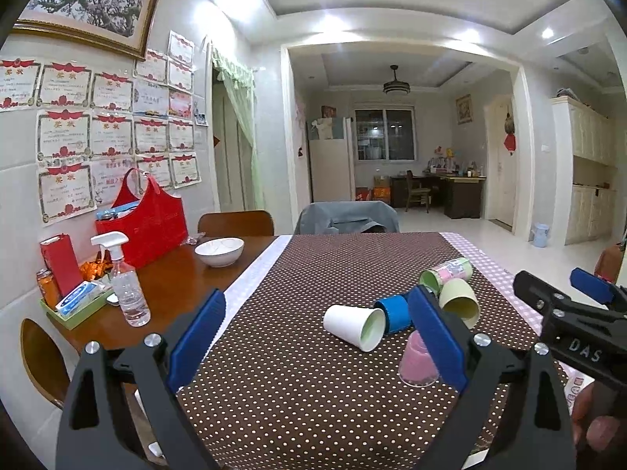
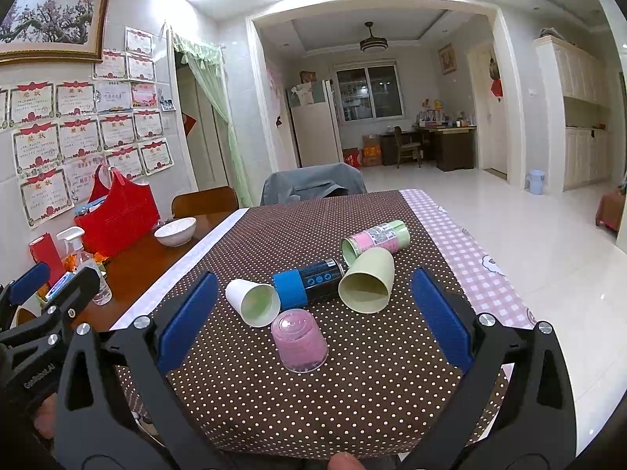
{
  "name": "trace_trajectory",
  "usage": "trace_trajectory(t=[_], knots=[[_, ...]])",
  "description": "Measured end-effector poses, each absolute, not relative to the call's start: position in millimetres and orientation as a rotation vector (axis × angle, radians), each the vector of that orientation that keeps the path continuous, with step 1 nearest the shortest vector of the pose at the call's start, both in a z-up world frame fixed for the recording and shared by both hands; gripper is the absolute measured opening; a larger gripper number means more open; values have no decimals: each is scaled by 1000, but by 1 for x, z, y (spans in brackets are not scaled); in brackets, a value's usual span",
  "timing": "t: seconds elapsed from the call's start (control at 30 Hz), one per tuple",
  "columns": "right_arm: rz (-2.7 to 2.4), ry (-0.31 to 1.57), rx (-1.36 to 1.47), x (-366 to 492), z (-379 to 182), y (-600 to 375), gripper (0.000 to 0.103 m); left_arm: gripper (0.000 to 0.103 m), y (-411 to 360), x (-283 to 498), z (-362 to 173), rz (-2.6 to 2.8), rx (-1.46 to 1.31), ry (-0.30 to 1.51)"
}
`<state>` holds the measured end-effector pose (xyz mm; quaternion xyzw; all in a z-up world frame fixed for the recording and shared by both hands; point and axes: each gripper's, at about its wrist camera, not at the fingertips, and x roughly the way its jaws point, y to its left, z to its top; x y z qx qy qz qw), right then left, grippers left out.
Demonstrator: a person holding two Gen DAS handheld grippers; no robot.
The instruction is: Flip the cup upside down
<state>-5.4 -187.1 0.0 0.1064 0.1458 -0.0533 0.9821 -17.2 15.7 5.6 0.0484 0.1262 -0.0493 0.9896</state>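
**One cup turned, four still lying down**

The pink cup [image 2: 299, 340] stands mouth-down on the dotted tablecloth [image 2: 313, 411], nearest the camera, so that one looks done; behind it, four more lie on their sides in a loose cluster: a white cup [image 2: 252, 300] with its mouth toward the viewer, touching a blue and black cup [image 2: 309, 282], then a pale green cup [image 2: 368, 281] whose open mouth faces forward, and a pink and green labelled cup [image 2: 376, 237] farthest back; the green one leans against its neighbours.

The right gripper [image 2: 313, 313] hovers above the near edge with jaws spread wide and nothing between them, roughly framing the cluster; the left gripper [image 1: 317, 337] is likewise released and empty, set off to the left, its right finger hiding part of the pink cup in its own view.

My reading: the step in hand is choosing the next cup; the white one or the pale green one seems easiest, since each has a free side; the move calls for closing on the wall, lifting clear of the neighbours, rotating mouth-down, and setting it on open cloth.

A white bowl [image 2: 175, 231] and red bag [image 2: 117, 219] sit well apart on the wooden table [image 2: 156, 258].
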Motion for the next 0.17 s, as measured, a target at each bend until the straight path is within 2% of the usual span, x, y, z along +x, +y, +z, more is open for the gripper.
trace_trajectory(t=[0.17], knots=[[-107, 293, 215, -5, 0, -187, 97, 93, 15, -16, 5, -91, 104, 269]])
